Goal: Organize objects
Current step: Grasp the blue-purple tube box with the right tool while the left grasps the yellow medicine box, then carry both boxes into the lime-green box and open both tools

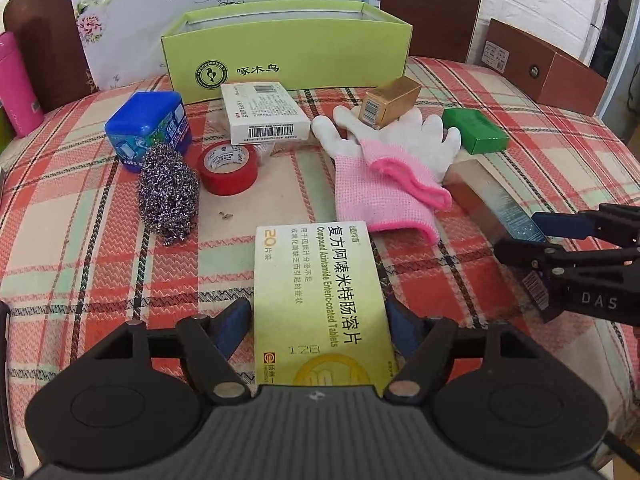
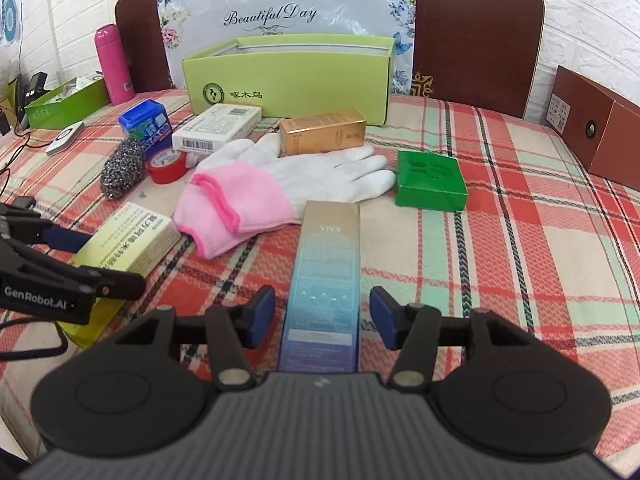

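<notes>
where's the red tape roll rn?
The red tape roll lies on the plaid cloth left of centre in both views, right beside the steel scourer, in front of the white medicine box and near the blue tub.

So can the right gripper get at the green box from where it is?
Probably not directly: the right gripper straddles the tall blue-and-gold box, jaws apart from it. The green box lies beyond to the right, with bare cloth around it.

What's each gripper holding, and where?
Right gripper: nothing; its pads stand clear of the VIVX box. Left gripper straddles the yellow tablet box at its long edges; grip cannot be told.
</notes>
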The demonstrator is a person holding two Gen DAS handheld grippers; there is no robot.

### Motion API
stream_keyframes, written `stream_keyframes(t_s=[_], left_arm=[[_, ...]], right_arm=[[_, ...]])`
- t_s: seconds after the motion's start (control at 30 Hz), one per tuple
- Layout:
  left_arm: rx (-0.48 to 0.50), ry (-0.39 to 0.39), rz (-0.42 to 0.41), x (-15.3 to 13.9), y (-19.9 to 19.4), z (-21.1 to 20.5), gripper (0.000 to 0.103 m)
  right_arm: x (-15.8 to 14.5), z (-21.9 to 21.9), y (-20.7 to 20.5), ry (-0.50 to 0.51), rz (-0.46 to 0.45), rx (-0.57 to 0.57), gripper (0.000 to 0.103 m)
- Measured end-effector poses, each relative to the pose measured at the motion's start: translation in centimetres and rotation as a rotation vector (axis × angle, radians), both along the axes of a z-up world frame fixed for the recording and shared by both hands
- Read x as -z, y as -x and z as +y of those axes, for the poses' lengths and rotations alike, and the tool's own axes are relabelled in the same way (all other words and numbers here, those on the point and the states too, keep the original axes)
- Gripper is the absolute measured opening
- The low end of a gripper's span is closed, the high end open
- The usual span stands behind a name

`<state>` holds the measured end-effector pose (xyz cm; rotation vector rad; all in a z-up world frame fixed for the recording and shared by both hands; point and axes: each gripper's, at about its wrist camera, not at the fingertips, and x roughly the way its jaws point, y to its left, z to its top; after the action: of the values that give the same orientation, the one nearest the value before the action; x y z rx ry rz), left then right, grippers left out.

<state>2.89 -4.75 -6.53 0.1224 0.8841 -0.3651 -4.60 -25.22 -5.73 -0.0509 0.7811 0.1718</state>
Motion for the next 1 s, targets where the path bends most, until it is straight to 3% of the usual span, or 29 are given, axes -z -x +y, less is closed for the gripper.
stream_keyframes(t_s=[0.33,0.43,0.67,0.87,1.0], left_arm=[[0.013,-0.006,-0.007,0.2,-0.3,-0.2,0.075],[0.015,-0.005,-0.008,0.1,-0.3,-0.1,0.071],[0.020,0.009,-0.006,-0.4,-0.3,0.4,0.071],[0.028,0.032,-0.063,-2.5,-0.2,1.3,0.071],[0.064,0.064,-0.142,-5.5,-0.3,1.8,0.071]], right_arm=[[0.6,0.4,-0.6,0.009,0.035,0.008,0.047],[0.8,0.4,-0.8,0.011,0.040,0.014,0.040],[0.6,-0.1,-0.4,-0.022,0.038,0.033,0.038],[-1.7,-0.7,0.9,-0.085,-0.002,0.019,0.038],[-4.1,-1.1,1.0,-0.137,-0.059,-0.003,0.038]])
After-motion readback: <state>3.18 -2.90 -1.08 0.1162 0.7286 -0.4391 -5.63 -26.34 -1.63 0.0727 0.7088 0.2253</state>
